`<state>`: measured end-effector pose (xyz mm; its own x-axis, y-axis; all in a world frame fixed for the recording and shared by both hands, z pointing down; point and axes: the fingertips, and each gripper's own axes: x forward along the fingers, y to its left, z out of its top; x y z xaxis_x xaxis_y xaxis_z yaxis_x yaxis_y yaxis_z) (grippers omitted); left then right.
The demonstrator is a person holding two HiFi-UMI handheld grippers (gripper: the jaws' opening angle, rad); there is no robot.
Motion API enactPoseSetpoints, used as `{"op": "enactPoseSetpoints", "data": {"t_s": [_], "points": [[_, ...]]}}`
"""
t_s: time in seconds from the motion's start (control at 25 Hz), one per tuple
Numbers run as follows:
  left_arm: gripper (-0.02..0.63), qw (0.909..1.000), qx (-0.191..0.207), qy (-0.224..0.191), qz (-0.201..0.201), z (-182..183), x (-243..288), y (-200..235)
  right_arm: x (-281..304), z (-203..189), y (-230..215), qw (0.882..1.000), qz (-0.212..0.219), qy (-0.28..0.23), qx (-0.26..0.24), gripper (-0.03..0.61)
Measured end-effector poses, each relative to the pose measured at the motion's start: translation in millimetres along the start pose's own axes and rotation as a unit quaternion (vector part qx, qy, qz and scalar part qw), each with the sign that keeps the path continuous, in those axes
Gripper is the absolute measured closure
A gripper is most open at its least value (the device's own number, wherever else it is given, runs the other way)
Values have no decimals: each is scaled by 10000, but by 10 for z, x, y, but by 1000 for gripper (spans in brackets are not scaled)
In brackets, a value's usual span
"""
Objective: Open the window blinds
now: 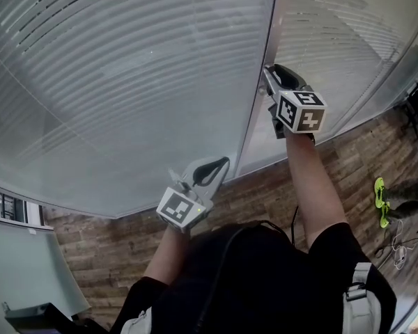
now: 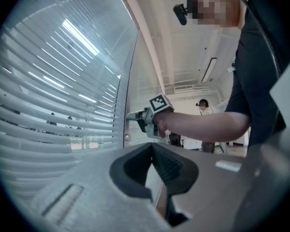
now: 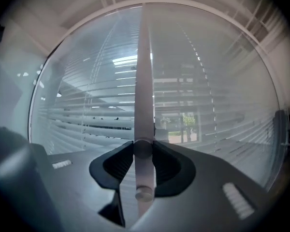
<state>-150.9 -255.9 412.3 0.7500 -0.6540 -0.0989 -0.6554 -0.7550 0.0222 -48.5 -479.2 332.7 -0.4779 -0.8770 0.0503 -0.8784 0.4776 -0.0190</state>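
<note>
Grey blinds [image 1: 111, 82] looked light and flimsy in the head view, with my right hand-held gripper [image 1: 269, 74] at the frame post [image 1: 259, 96]. In the left gripper view, my left hand-held gripper [image 2: 152, 148] sat closed and empty. In the right gripper view, the jaws clamped the small knob [image 3: 143, 149], which I judged smooth, stiff and best gripped across its round sides.

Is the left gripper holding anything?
No: on the left gripper the jaws meet at the tips with nothing between them.

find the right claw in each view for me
head view: right claw, upper right of centre, against the window post.
left gripper view: mid-frame, beside the same post.
right gripper view: bottom centre, shut on a knob on the post.
shared landmark: the post between the two blinds.
</note>
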Motion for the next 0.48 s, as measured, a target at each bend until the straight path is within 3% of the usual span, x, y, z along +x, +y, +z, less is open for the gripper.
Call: {"op": "enactPoseSetpoints", "data": {"t_s": [0.12, 0.48], "points": [[609, 10000, 27, 43, -24, -11, -3, -17, -3, 14, -3, 9989, 6, -84, 463, 453], [609, 10000, 59, 51, -41, -51, 1, -19, -4, 2, -24, 9974, -34, -133, 705, 453]]}}
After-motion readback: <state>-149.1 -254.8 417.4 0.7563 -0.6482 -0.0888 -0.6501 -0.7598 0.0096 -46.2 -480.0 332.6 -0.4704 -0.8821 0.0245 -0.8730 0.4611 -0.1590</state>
